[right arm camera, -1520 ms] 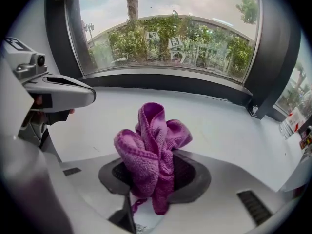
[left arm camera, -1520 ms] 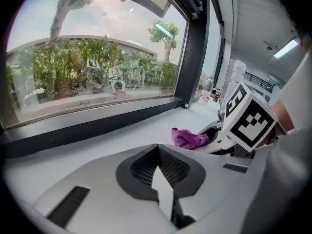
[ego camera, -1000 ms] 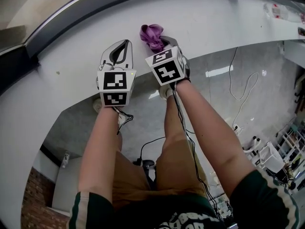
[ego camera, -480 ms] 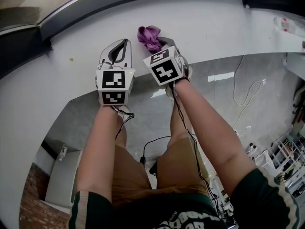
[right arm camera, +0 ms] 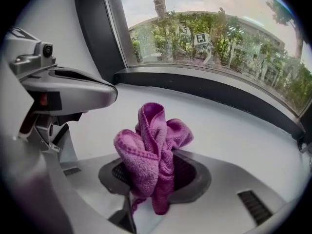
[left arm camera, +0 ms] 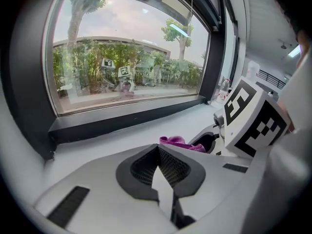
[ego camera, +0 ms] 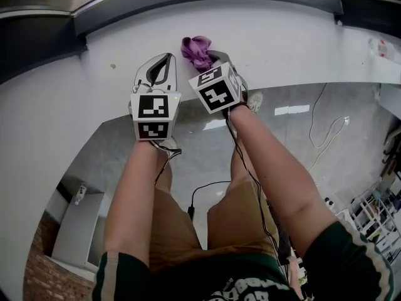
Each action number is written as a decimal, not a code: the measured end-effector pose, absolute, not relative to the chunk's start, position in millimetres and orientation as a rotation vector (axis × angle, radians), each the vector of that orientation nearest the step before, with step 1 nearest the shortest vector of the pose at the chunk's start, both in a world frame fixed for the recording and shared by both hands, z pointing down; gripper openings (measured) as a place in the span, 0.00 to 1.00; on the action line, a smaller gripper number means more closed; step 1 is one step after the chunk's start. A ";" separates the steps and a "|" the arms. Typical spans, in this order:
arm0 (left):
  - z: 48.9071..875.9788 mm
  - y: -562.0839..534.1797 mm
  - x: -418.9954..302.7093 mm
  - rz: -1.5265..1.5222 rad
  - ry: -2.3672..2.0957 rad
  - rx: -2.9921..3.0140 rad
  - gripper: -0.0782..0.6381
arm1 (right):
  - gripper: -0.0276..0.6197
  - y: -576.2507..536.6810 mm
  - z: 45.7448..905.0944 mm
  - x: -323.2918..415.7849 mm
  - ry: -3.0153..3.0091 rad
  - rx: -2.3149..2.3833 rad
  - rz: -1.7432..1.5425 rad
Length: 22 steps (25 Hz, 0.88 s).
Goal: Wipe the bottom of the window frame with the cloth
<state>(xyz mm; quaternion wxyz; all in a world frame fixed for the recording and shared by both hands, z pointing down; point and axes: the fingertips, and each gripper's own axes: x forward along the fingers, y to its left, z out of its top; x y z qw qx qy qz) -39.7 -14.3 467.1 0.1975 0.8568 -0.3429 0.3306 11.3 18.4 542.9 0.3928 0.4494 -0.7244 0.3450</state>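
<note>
Right gripper (right arm camera: pixel 158 186): jaws clenched on the crumpled purple microfibre cloth (right arm camera: pixel 152 145).
Left gripper (left arm camera: pixel 158 154): jaws pressed together, empty.
Surface: white window sill (ego camera: pixel 294 42), black window frame (right arm camera: pixel 209 91) at its far edge.

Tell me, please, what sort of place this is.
Probably an indoor workroom or office beside a large window: a wide white sill under a dark window frame, trees and a building outside, and a glossy floor with loose cables below.

Sill (ego camera: pixel 301 42) bare ahead and to both sides — open passage along the dark window frame (right arm camera: pixel 209 89). Left gripper (ego camera: pixel 165 59) just beside right gripper (ego camera: pixel 212 56) and its bunched cloth (ego camera: pixel 197 47) — narrow gap there.
</note>
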 end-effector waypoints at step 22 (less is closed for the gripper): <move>467.1 -15.9 -182.0 0.933 -1.168 2.242 0.11 | 0.30 2.8 541.0 -134.5 -1.940 0.942 0.862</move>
